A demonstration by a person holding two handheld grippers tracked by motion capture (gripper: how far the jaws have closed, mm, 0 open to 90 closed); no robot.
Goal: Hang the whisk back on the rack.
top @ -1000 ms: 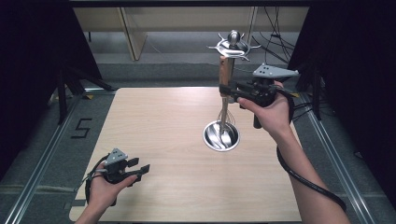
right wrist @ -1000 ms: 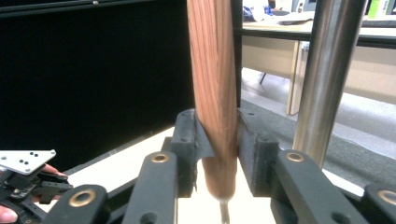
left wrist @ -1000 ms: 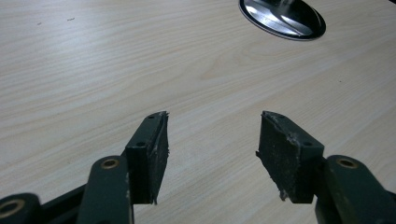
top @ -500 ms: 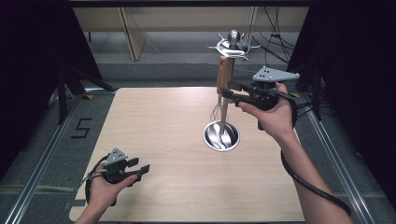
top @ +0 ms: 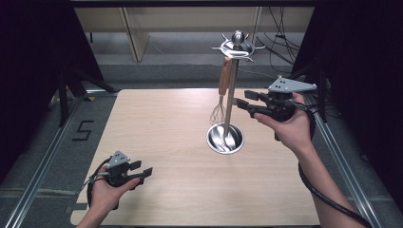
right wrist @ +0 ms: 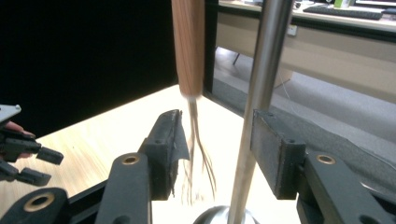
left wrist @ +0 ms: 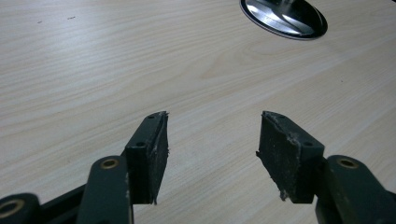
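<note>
The whisk (top: 221, 90) hangs by its wooden handle from a hook at the crown of the utensil stand (top: 230, 97), whose round steel base (top: 225, 138) sits on the table (top: 157, 128) toward the right edge, nearer the far edge than the near one. The right gripper (top: 241, 103) is beside the stand pole on its right; its jaws have just been opening and now stand wide, with nothing pressed between the pads. In the right gripper view, the whisk wires (right wrist: 198, 149) and the pole (right wrist: 259, 98) both lie in the gap between the pads, with the whisk's handle just above it. Risk one: the hook engagement cannot be confirmed from these pictures; if the loop is only partly seated, the whisk may drop onto the base or table. Risk two: a jaw catching the wires or handle while backing away would set the whisk swinging or lift it off the hook. Risk three: a sideways push on the pole could tip the tall stand, which appears to rest on a small base. Withdraw straight back along the jaw axis. The left gripper (top: 141, 173) is at the near left corner just above the table, jaws apart and empty; it poses no hazard.
</note>
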